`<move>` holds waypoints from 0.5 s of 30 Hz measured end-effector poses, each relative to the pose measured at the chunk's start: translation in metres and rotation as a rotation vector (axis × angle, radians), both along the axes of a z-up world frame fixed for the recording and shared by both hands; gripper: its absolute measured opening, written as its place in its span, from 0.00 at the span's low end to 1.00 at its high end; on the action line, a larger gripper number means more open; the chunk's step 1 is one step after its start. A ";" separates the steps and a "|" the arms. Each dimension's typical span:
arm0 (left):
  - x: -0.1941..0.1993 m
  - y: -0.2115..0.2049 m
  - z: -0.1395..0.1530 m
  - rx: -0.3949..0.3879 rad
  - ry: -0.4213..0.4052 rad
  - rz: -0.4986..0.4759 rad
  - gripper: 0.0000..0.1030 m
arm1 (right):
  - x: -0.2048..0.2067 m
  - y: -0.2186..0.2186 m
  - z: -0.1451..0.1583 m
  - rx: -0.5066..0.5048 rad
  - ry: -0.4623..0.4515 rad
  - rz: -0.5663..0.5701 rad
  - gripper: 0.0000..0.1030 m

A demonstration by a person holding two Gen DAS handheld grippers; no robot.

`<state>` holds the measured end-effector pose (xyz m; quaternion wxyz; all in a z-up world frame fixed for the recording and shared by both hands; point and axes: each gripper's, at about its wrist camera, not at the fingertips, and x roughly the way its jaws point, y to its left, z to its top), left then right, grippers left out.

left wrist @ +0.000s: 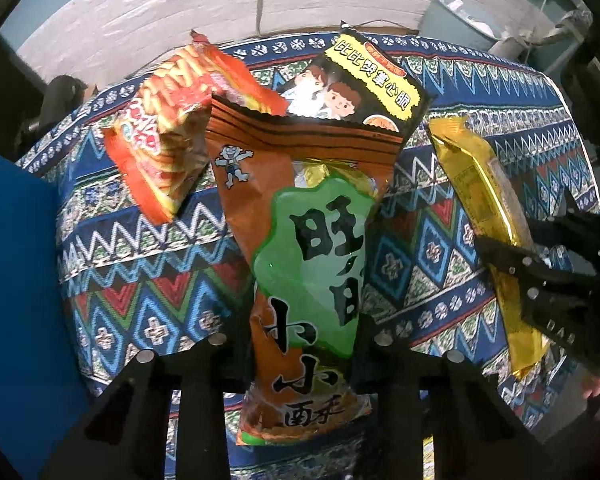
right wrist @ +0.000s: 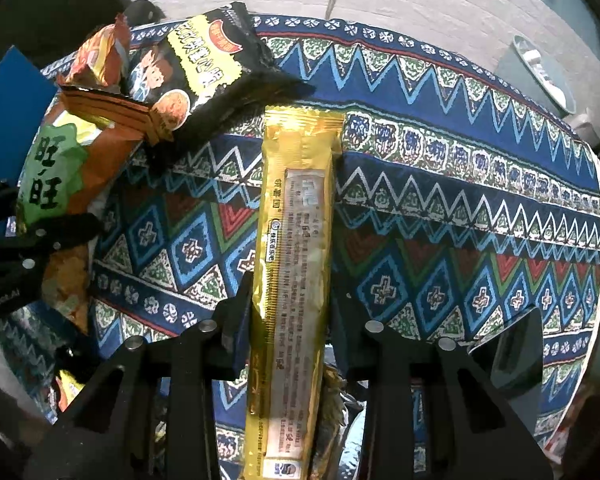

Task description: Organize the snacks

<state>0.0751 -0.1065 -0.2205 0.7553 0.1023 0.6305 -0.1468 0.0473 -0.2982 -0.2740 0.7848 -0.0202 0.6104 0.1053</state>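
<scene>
Patterned cloth; L gripper pinches orange bag, R gripper gold pack

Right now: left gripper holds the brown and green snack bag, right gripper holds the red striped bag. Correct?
Not quite. The right gripper holds the long gold packet, as the right wrist view shows; the red striped bag lies on the patterned cloth. The left gripper does hold the brown and green snack bag.
</scene>
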 end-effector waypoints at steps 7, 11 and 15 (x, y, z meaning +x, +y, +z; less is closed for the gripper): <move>-0.019 0.030 0.019 0.026 -0.049 -0.022 0.31 | -0.011 -0.002 0.024 -0.011 -0.019 0.012 0.31; -0.031 0.040 0.037 0.047 -0.093 -0.040 0.31 | -0.016 -0.001 0.036 -0.021 -0.039 0.026 0.31; -0.043 0.048 0.054 0.065 -0.126 -0.050 0.31 | -0.025 -0.002 0.052 -0.017 -0.047 0.029 0.31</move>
